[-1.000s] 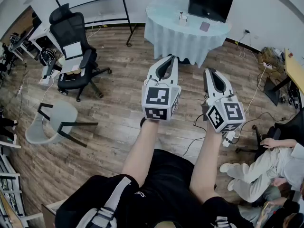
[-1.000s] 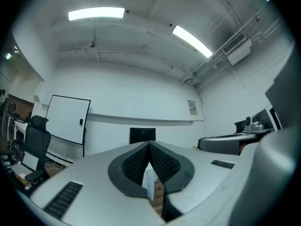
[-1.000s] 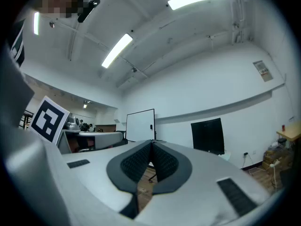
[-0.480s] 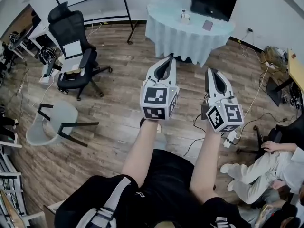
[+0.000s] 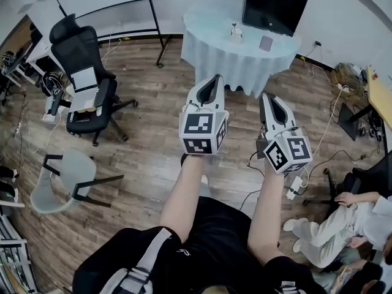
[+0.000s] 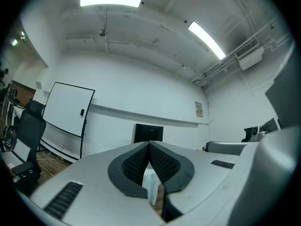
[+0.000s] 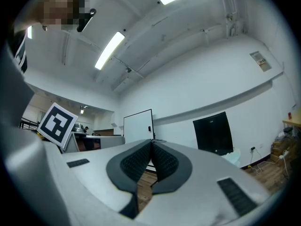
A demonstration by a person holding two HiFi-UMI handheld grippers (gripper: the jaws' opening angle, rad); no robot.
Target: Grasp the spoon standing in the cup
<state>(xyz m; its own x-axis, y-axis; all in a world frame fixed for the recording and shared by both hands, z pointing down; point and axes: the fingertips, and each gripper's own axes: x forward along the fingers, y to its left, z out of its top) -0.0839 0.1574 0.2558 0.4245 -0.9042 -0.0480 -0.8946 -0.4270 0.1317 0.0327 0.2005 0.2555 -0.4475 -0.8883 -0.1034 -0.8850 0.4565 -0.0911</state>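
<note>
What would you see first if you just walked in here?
The left gripper and right gripper stick out side by side in the middle, both shut and empty. Ahead stands a round table under a pale cloth, a small cup on top and a black monitor at its far edge.

A round bench (image 5: 214, 49) under a pale cloth carries a small cup (image 5: 236, 33) and a flat dark card (image 5: 266, 43); a black screen (image 5: 272, 3) rises at its far edge.

Left gripper (image 5: 215, 78) & right gripper (image 5: 267, 97) white, blk/wht marker cubes (image 5: 202, 132); tablecloth (image 5: 236, 57) pale blue; monitor (image 5: 272, 5), chair (image 5: 79, 48) blk; floor (image 5: 147, 146) brown wood-grain.
</note>
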